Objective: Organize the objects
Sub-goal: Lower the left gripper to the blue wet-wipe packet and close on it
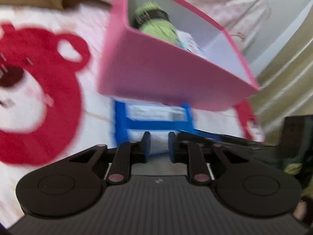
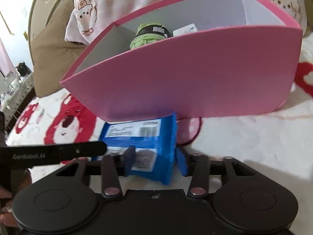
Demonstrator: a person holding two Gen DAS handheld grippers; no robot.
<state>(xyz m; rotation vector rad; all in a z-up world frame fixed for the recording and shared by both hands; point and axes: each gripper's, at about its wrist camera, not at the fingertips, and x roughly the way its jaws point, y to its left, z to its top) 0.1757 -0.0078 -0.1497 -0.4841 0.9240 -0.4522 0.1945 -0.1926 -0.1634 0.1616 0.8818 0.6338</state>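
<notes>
Right tool (image 2: 155, 161) clamping blue packet (image 2: 148, 146), left tool (image 1: 159, 144) closed empty, "GenRobot.AI" lettering

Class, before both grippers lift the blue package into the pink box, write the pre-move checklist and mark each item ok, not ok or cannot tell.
1. Right gripper clamps the blue package: ok, fingers flank it.
2. Left gripper grips the package: cannot tell; its jaws stand narrow, view blurred.
3. Pink box open on top: ok.
4. Room left inside beside the green yarn and white carton: ok, right part bare.
5. Package clear of the box: not ok, tucked against its base.
</notes>
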